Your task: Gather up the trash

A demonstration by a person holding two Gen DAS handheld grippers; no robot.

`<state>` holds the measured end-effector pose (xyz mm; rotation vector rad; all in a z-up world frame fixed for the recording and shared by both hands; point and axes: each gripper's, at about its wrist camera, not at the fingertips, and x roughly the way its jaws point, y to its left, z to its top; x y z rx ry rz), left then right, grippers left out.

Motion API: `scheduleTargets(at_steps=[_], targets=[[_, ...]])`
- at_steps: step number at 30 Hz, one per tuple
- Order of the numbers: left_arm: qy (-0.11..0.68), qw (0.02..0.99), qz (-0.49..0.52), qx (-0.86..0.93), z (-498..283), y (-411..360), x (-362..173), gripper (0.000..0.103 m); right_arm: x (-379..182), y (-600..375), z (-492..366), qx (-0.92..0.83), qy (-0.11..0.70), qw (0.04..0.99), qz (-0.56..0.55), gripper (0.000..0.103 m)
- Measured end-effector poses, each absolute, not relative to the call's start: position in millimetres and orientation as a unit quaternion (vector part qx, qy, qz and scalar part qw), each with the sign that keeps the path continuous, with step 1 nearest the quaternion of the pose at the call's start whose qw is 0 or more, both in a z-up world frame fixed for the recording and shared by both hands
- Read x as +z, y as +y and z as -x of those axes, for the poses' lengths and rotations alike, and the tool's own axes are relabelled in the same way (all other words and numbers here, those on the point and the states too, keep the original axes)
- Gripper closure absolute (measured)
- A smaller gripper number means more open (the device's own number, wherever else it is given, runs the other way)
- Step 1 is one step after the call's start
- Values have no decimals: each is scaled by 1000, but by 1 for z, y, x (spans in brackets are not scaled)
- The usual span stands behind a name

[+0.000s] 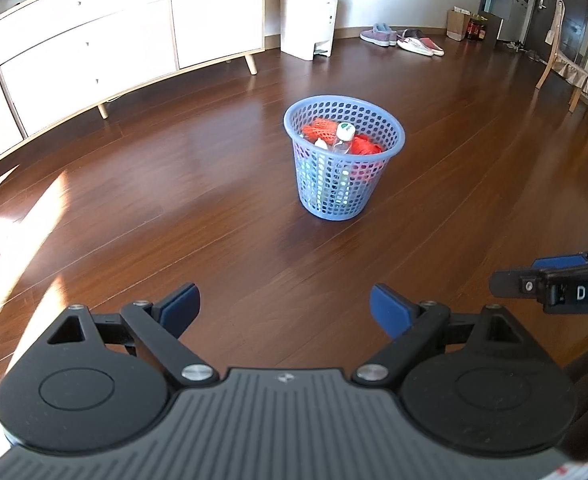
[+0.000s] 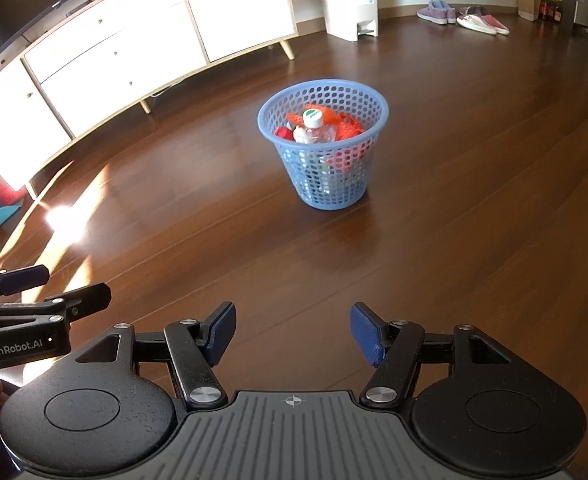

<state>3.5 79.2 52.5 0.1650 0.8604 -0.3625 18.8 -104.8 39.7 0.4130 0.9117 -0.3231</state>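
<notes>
Fingers of the left gripper (image 1: 285, 310) and right gripper (image 2: 292, 332) are spread wide, holding nothing. Ahead, the blue basket (image 1: 344, 196) stands upright on bare floor (image 1: 213, 208), trash inside, open boards all around; a white sideboard (image 1: 93, 52) lies well beyond it.

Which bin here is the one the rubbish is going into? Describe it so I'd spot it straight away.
Start at the long white sideboard along the wall, then look out to the middle of the bare wooden floor. There stands a small round blue basket, alone. Unlike the solid cream pedal bin by the wall, it has holes all over and no lid, so bottles and orange netting show.
</notes>
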Motion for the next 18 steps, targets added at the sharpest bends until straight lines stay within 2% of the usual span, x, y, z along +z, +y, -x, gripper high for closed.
scheduleTargets(at_steps=[18], targets=[[436, 878, -91, -175, -11, 82, 33, 13, 18, -95, -21, -142, 464, 851, -200, 42]])
